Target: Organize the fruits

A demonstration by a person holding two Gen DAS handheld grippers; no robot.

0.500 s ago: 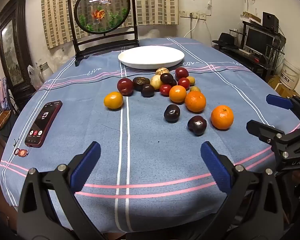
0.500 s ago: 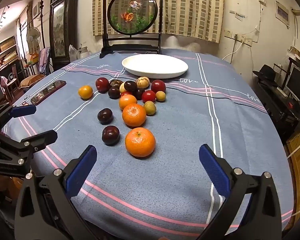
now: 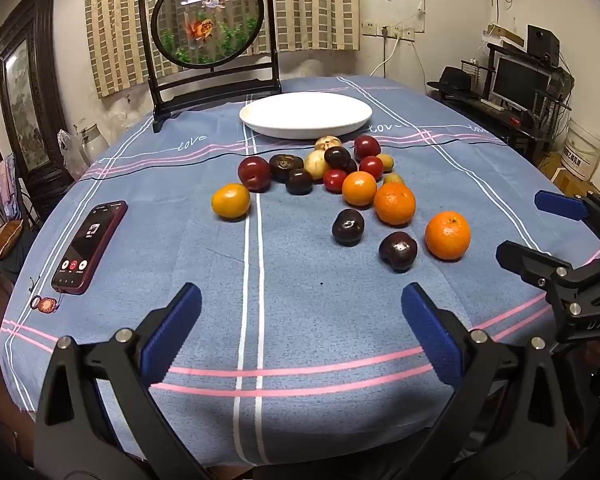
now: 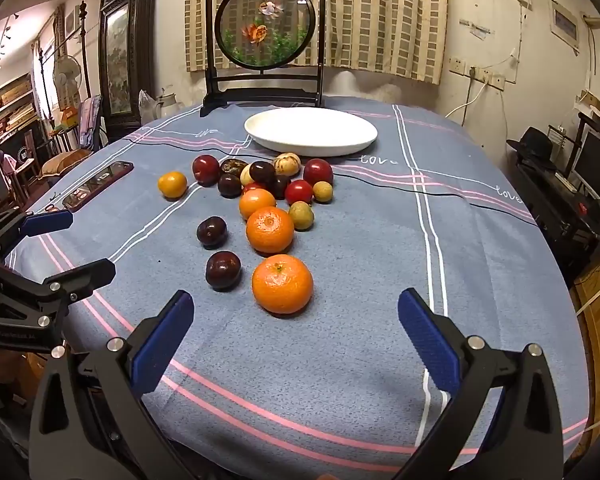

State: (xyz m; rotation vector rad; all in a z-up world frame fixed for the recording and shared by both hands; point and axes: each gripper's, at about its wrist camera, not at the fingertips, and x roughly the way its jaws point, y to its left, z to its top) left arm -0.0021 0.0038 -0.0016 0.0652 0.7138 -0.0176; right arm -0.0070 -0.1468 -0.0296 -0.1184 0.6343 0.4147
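Left wrist view: the left gripper point(image 3: 300, 320) hangs over bare blue cloth point(image 3: 300, 280) at the bottom of the frame, fingers spread wide with nothing between them, and the right gripper point(image 3: 540, 228) shows at the right edge, likewise spread and empty. The fruits point(image 3: 340, 176) all lie on the cloth in the middle of the frame: a tight cluster of dark plums, red ones, pale ones and oranges just below the white plate point(image 3: 306, 114), one orange point(image 3: 231, 200) off to the left, and two plums and an orange point(image 3: 447, 235) strung out toward lower right. The plate, upper centre, holds nothing. A phone point(image 3: 90, 246) lies at the left. In the right wrist view the right gripper point(image 4: 296, 336) has that nearest orange point(image 4: 282, 284) just above its gap, not touching. By the look of it the sorting has not begun; every fruit is left to move, presumably onto the plate.
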